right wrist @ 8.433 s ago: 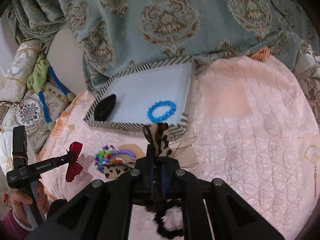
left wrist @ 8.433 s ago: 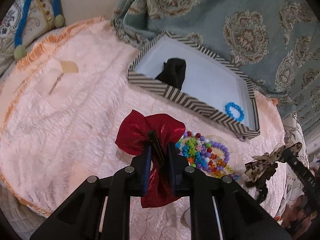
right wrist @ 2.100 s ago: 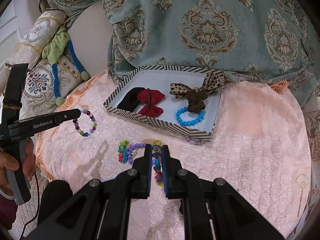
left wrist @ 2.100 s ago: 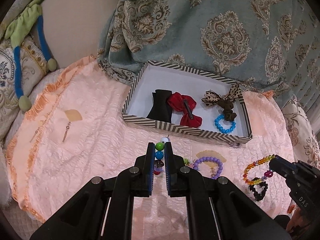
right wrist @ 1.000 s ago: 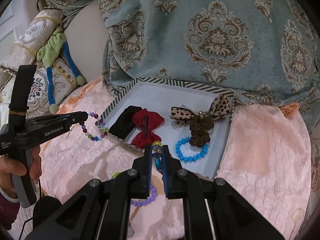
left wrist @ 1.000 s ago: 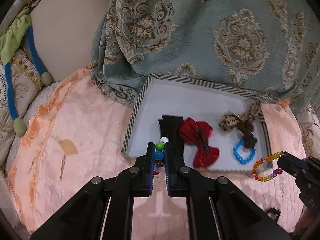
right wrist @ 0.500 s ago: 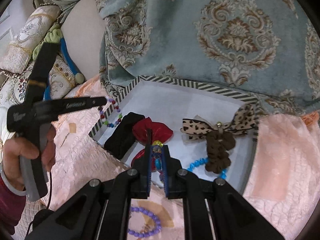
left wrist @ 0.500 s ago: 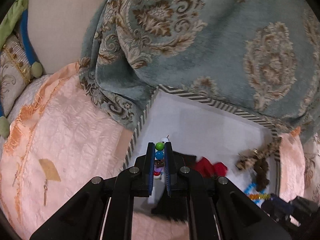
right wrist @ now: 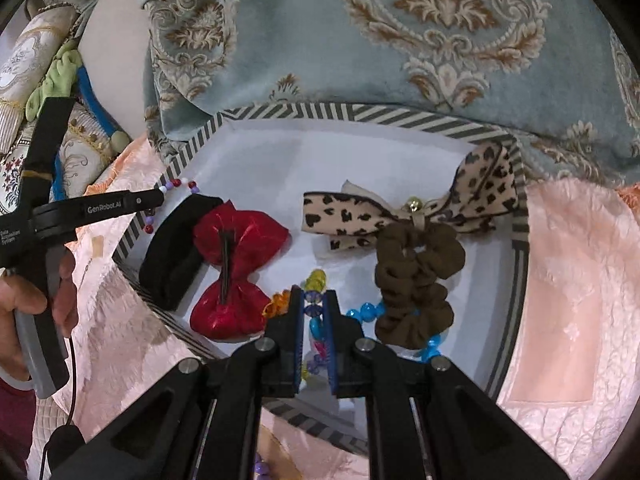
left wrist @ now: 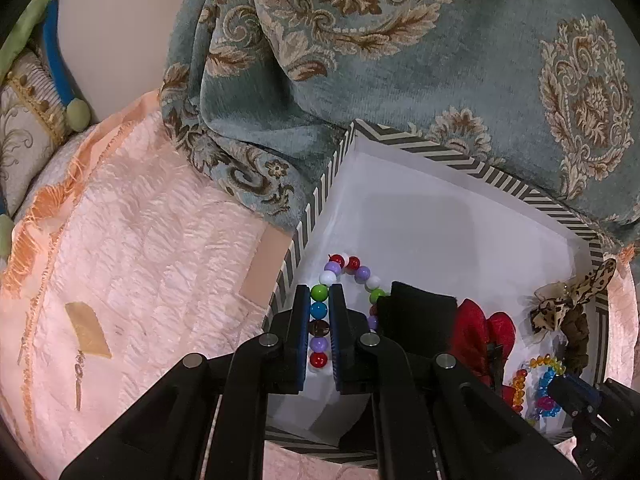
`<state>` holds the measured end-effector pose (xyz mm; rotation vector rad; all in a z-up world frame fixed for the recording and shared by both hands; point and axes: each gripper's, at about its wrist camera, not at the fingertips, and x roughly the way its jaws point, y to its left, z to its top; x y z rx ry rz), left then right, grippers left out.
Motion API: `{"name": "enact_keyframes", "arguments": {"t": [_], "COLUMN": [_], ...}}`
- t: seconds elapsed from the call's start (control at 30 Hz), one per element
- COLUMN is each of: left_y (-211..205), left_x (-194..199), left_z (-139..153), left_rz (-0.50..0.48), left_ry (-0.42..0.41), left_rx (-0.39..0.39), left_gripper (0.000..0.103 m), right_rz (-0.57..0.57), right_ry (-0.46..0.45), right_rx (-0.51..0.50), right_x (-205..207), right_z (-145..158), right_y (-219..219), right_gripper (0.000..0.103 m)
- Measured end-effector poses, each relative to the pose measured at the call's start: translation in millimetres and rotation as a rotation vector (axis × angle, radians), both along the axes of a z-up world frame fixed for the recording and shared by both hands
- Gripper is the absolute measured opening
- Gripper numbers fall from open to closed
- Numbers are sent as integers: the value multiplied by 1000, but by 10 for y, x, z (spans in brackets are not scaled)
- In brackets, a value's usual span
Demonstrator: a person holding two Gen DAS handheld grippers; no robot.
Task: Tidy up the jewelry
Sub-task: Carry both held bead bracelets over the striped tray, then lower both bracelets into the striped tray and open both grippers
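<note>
My left gripper (left wrist: 319, 300) is shut on a bracelet of round coloured beads (left wrist: 357, 267), which hangs over the left end of the striped box (left wrist: 472, 162), beside a black hair band (left wrist: 420, 320). In the right wrist view that left gripper (right wrist: 158, 197) shows at the box's left rim. My right gripper (right wrist: 314, 300) is shut on a translucent multicoloured bead bracelet (right wrist: 316, 280) above the box's front middle, between the red bow (right wrist: 236, 264) and the blue bead bracelet (right wrist: 366, 312). A leopard bow (right wrist: 408, 208) with a brown scrunchie (right wrist: 412, 284) lies to the right.
The striped box (right wrist: 360, 114) sits on a pink quilted cover (left wrist: 132, 248), backed by a teal damask throw (left wrist: 400, 60). A purple bead bracelet (right wrist: 260, 468) lies on the cover in front of the box. Cushions (right wrist: 24, 64) are at the far left. A hand (right wrist: 24, 300) holds the left tool.
Both grippers moved forward and down toward the box, each still holding its bracelet. The left bracelet now hangs inside the box's left end; the right one is low over the box's front.
</note>
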<state>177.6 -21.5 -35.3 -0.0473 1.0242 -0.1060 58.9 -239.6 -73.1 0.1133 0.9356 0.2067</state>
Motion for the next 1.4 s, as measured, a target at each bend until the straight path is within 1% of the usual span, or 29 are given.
{"name": "enact_keyframes", "arguments": {"t": [0.2,0.33,0.5,0.57,0.63,0.73,0.9,1.03,1.1,1.17,1.2,1.27,1.33,1.4], "left_y": [6,27,58,77,72,60,58,13,-24,-59,-65,-58,-41,-29], "left_x": [-31,-87,-214,-305,-372,-481,-746,-947,-1002,-1027,-1035,-1077,-1112,-1174], "left_z": [-70,-156,-301,-328,-334,-336,-329,-292,-262,-233,-218,-170,-108,-39], "left_rz": [-3,-6,-5,-5,-15,-24,-51,-68,-72,-74,-74,-68,-65,-61], "left_ry": [5,18,46,37,42,51,59,48,43,42,40,27,11,-4], "left_rx": [8,17,31,40,45,48,44,43,42,54,56,46,47,54], "left_gripper": [0,0,0,0,0,0,0,0,0,0,5,14,16,17], "right_rz": [18,35,42,44,47,53,75,70,60,40,27,21,15,10], "right_ry": [9,25,44,51,68,83,103,95,86,78,70,57,34,17], "right_rx": [-7,-17,-14,-7,10,6,-21,-48,-65,-80,-74,-46,-30,-34], "right_x": [19,21,-44,-77,-113,-185,-384,-548,-596,-624,-654,-707,-796,-884], "right_z": [-36,-98,-191,-195,-198,-196,-185,-173,-158,-139,-109,-54,20,83], "right_y": [98,172,150,125,84,45,24,-6,-13,-15,-25,-37,-38,-24], "right_gripper": [9,9,9,9,9,9,9,9,12,17,19,35,43,43]}}
